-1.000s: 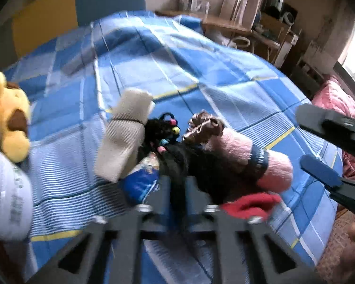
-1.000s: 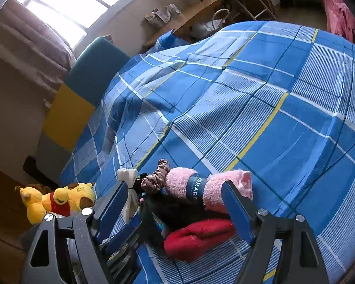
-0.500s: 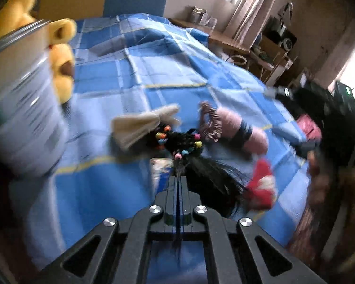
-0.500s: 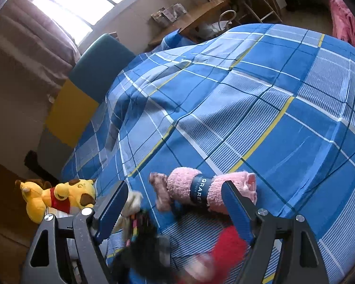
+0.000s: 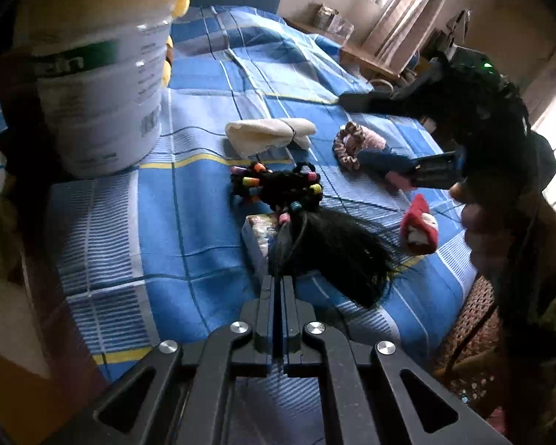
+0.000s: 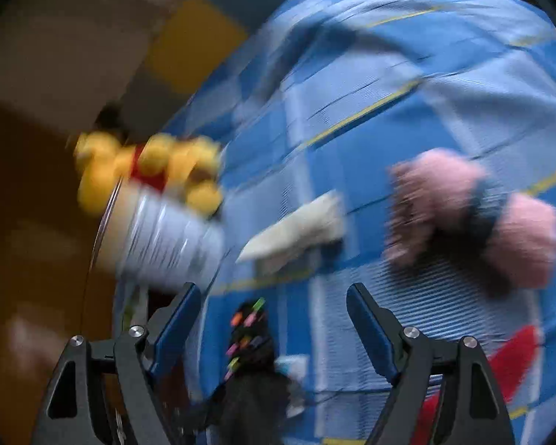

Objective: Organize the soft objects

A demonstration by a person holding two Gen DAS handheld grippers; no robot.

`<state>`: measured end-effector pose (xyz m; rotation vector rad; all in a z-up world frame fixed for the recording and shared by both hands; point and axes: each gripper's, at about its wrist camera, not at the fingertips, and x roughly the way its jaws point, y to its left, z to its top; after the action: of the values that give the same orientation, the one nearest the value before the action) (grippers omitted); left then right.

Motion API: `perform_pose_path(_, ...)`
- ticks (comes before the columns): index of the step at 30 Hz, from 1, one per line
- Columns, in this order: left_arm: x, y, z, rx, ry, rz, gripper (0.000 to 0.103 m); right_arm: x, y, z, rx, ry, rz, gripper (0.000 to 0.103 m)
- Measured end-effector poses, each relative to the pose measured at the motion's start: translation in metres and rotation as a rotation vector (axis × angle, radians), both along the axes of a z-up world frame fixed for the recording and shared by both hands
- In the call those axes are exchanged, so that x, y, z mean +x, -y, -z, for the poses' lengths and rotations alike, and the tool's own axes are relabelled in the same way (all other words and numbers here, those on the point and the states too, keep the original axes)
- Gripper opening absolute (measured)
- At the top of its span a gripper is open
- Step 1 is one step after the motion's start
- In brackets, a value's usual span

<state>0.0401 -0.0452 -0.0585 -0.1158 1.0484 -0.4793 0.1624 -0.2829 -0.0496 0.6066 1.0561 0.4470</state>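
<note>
A black hair piece (image 5: 315,237) with coloured beads lies on the blue plaid bed (image 5: 148,222). My left gripper (image 5: 278,283) is shut on the ends of its strands. Beyond it are a cream folded cloth (image 5: 267,135), a brown scrunchie (image 5: 346,146), a pink rolled towel (image 5: 374,142) with a dark band, and a red soft item (image 5: 419,226). My right gripper (image 5: 380,135) stands open, one finger on each side of the towel. The right wrist view is blurred: right gripper (image 6: 274,289) open, pink towel (image 6: 470,215) beyond it to the right, hair piece (image 6: 252,352) below.
A white bucket (image 5: 100,85) stands at the left on the bed, with a yellow plush toy (image 6: 148,170) behind it. A small packet (image 5: 257,237) lies under the hair. A person's hand (image 5: 500,230) holds the right gripper. The bed's edge runs along the right.
My left gripper has drawn back and left, dragging the hair piece out of the pile; the bucket now looms close. The right gripper has rolled and swung in over the pink towel.
</note>
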Motion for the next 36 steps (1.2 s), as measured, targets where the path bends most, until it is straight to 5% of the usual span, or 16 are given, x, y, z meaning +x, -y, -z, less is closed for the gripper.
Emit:
perform_pose_path(5,-0.008,-0.012,-0.005,-0.026,-0.004,-0.033,0.035,-0.006,-0.050,0.003,-0.083,-0.002,-0.217,0.082)
perform_pose_path(11,-0.020,-0.025,-0.009,-0.027,0.008,-0.062,0.043,-0.012,-0.081,0.022,-0.249,-0.066,-0.317,0.079)
perform_pose_path(12,-0.021,-0.027,-0.008,-0.023,0.007,-0.069,0.046,-0.012,-0.083,0.025,-0.277,-0.070,-0.320,0.070)
perform_pose_path(14,-0.023,-0.031,-0.006,-0.019,-0.003,-0.082,0.047,-0.011,-0.084,0.028,-0.346,-0.068,-0.303,0.033)
perform_pose_path(20,-0.024,-0.032,-0.011,0.024,0.031,-0.090,0.059,-0.002,-0.048,0.016,-0.532,-0.016,-0.066,0.010)
perform_pose_path(23,-0.022,-0.025,-0.011,0.068,0.054,-0.068,0.059,0.001,-0.026,0.022,-0.610,-0.079,0.039,0.011)
perform_pose_path(28,-0.014,-0.005,-0.009,0.125,0.071,0.012,0.063,0.005,-0.027,0.035,-0.681,-0.141,0.023,0.013)
perform_pose_path(36,0.018,0.031,-0.001,0.107,0.020,0.032,0.076,0.010,0.001,0.037,-0.519,-0.190,0.072,0.018)
